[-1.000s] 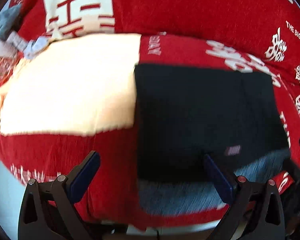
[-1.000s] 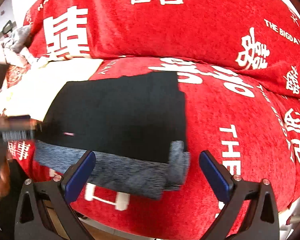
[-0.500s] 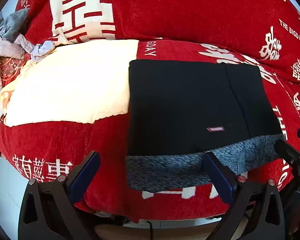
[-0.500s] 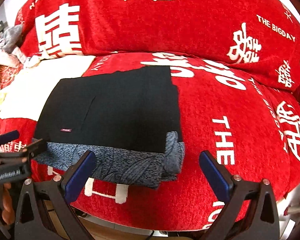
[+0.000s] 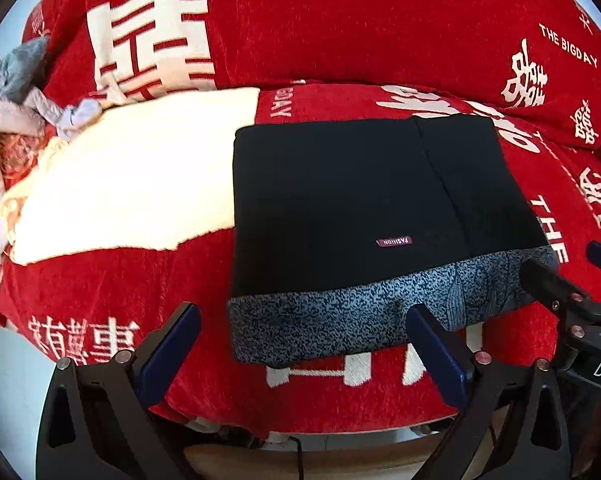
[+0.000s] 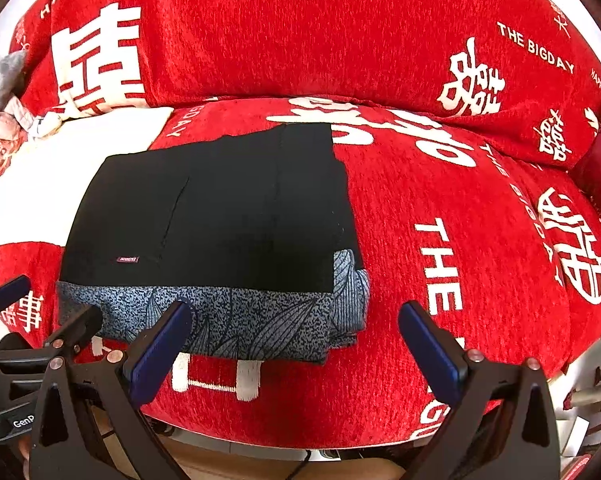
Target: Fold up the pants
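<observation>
Black pants (image 5: 340, 208), folded flat on red sofa (image 6: 440, 240): soft, light, limp knit. Best grip: speckled grey edge (image 5: 340, 320). Left hand-held gripper (image 5: 300, 344) and right hand-held gripper (image 6: 296, 336): spread, empty.

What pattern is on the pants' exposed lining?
Speckled blue-grey lining with leaf outlines; clearest in the right wrist view.

Black pants (image 5: 340, 208) lie folded flat, grey lining showing.

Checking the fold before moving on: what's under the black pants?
A grey-blue patterned layer sticks out from under the black pants along the near edge, on the red cover. How far back it reaches is hidden.
</observation>
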Motion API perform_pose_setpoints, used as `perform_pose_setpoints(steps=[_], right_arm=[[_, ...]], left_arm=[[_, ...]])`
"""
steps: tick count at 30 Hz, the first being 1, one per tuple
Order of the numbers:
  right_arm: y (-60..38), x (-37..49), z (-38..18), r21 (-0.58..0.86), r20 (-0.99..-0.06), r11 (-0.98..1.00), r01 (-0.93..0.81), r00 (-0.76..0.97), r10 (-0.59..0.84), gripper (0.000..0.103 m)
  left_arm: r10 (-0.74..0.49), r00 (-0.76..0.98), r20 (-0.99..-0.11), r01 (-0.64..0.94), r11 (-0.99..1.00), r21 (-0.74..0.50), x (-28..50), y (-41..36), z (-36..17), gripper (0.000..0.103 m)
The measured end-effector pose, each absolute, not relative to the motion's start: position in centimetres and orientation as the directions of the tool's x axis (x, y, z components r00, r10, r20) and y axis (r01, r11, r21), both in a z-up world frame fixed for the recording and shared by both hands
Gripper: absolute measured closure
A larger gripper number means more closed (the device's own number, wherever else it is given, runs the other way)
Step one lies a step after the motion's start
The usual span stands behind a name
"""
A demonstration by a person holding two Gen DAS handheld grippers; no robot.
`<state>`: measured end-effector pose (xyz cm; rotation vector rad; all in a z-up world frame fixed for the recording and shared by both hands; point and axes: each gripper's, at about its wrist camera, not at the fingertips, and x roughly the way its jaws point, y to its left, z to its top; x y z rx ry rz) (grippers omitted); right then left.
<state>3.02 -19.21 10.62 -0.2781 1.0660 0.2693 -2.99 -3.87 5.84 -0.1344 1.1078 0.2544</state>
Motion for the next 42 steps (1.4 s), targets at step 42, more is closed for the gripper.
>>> perform_pose_setpoints(steps=[42], right_arm=[[-19.1,1.7,11.3,-0.11,-0.907,0.93,-0.351,0.419,0.051,0.0]], left_arm=[[0.165,0.421,-0.892,-0.262,0.964,0.055,-4.7,-4.5,6.7,0.0]])
